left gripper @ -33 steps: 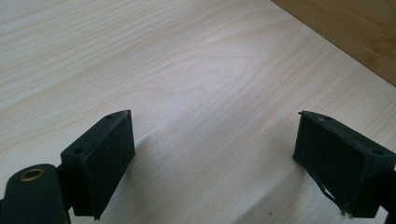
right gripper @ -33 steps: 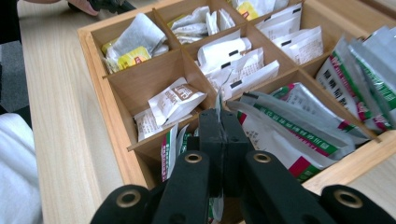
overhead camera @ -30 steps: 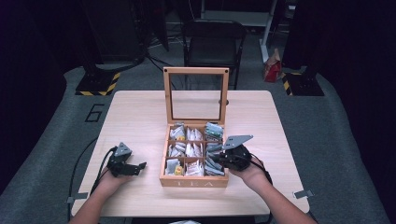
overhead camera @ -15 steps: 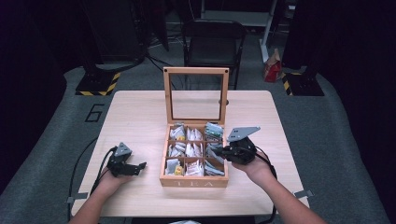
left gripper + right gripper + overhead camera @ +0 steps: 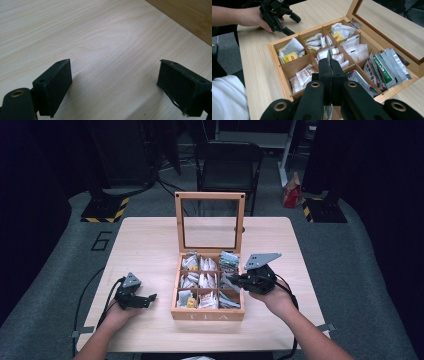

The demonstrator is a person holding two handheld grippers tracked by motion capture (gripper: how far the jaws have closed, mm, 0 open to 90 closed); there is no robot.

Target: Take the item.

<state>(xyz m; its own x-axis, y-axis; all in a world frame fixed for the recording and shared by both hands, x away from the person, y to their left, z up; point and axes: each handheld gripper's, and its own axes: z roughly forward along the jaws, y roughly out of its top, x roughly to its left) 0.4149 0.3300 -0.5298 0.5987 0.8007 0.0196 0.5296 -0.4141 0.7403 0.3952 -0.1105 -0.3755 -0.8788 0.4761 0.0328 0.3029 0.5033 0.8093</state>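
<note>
In the right gripper view, the right claw is clamped shut, its two black jaws pressed together on the thin edge of a tea packet that pokes out between their tips, and more of the same packet hangs below the jaws at the bottom of the frame. The claw hovers over the near right side of the open wooden tea box, above its compartments. From the high view, the right claw sits over the box's right-hand column, held by the person's right hand.

The box stands near the front middle of the counter, divided into nine compartments, each stuffed with paper sachets in white, yellow and green. Its glass-paned lid stands upright at the far edge.

To the left of the box, the left claw rests low over the bare counter, held by the left hand and pointing toward the box. In the left gripper view, its jaws stand wide apart with nothing between them, just pale wood grain, and a corner of the box wall lies at top right.

Beyond the counter a dark folding chair stands on the grey floor.
</note>
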